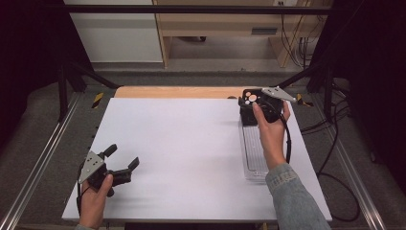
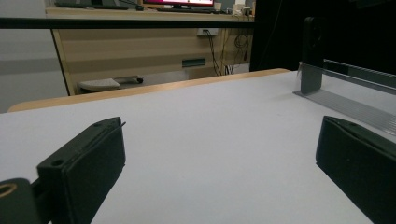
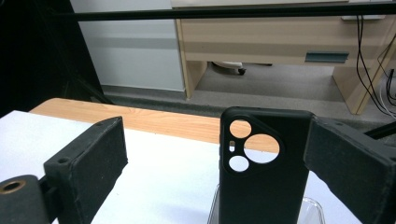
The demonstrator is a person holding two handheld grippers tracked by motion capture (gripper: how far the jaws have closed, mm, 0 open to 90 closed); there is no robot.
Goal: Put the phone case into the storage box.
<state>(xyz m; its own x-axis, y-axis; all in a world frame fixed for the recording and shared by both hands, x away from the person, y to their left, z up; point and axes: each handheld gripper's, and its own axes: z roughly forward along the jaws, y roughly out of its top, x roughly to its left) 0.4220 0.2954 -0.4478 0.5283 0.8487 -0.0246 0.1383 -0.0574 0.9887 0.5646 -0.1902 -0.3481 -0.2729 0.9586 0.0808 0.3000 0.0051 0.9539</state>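
Both grippers gape wide: left gripper point(image 1: 122, 160) holds nothing, right gripper point(image 3: 215, 158) straddles the upright phone case point(image 3: 264, 182).

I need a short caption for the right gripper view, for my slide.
Open right gripper around an upright black phone case, which stands in a clear tray on the white table.

Even overhead light, surface point(image 1: 191, 148) bright white, surroundings dim/black. Soft faint shadows. Jaws blurred up close in both gripper views; bkgd fairly sharp, slight grain.
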